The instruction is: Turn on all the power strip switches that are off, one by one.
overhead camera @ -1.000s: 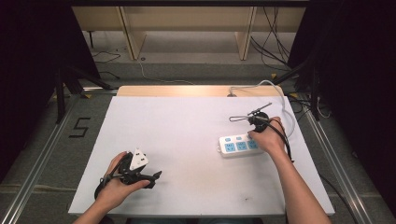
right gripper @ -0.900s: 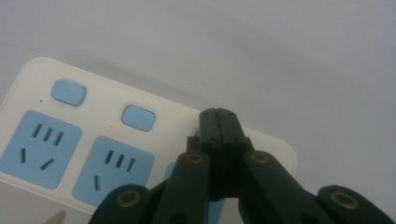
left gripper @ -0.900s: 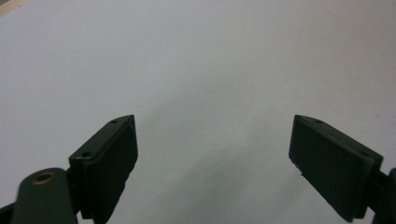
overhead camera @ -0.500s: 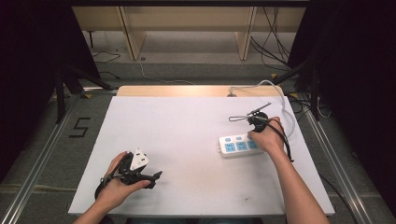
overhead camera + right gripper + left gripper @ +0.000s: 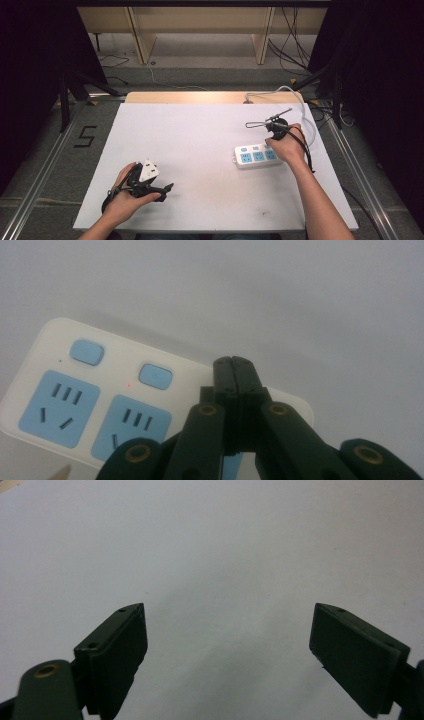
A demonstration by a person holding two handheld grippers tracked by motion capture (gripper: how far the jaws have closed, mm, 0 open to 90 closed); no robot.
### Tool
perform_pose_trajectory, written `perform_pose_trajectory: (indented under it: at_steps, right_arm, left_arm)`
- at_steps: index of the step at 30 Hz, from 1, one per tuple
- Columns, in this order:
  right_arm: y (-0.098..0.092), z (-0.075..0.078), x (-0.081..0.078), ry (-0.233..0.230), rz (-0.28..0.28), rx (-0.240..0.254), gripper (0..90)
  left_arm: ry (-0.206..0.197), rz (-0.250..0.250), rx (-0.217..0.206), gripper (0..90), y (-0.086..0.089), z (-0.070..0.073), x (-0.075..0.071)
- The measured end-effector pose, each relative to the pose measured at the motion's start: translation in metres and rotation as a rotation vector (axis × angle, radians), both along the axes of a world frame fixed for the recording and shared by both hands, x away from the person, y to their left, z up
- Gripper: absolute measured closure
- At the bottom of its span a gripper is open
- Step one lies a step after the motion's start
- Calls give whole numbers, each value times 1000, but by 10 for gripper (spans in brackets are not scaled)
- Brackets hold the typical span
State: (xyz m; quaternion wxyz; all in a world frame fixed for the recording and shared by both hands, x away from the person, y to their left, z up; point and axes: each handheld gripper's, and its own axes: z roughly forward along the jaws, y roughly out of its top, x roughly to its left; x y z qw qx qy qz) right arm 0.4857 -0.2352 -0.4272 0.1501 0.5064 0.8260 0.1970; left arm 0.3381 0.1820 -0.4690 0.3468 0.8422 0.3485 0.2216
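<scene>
Power strip point(image 5: 256, 155), white with blue sockets, lying flat on white table point(image 5: 200, 150) at about 3 o'clock from centre, white cable point(image 5: 300, 107) looping off toward far edge at 1 o'clock. Right gripper point(image 5: 272, 146) held directly over strip's near-right end by right hand point(image 5: 286, 147), jaws pressed fully together with nothing between them; in right gripper view point(image 5: 234, 371), closed tips poised above strip's third socket, beside two blue rocker switches point(image 5: 155, 376) and a small red indicator dot point(image 5: 129, 385). Left gripper point(image 5: 167, 189) resting at 7 o'clock near front edge, gripped by left hand point(image 5: 125, 197), well apart from strip. Left gripper's jaws point(image 5: 227, 655) spread wide, empty, over bare tabletop.
</scene>
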Motion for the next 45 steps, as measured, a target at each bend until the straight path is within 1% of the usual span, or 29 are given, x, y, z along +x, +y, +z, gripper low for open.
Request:
perform_pose_trajectory:
  at_steps: [4,7,20,38,45]
  right_arm:
    - [3,6,0,-4,13,-9,900]
    - [5,8,0,-1,15,-8,900]
    - [10,13,1,11,29,-15,900]
    - [23,17,0,29,50,-3,900]
    - [28,19,0,35,68,-3,900]
  left_arm:
    - [0,-2,4,155,0,0,0]
    - [-1,0,-1,155,0,0,0]
    - [0,0,-1,155,0,0,0]
    - [0,-3,2,155,0,0,0]
    - [2,-5,4,155,0,0,0]
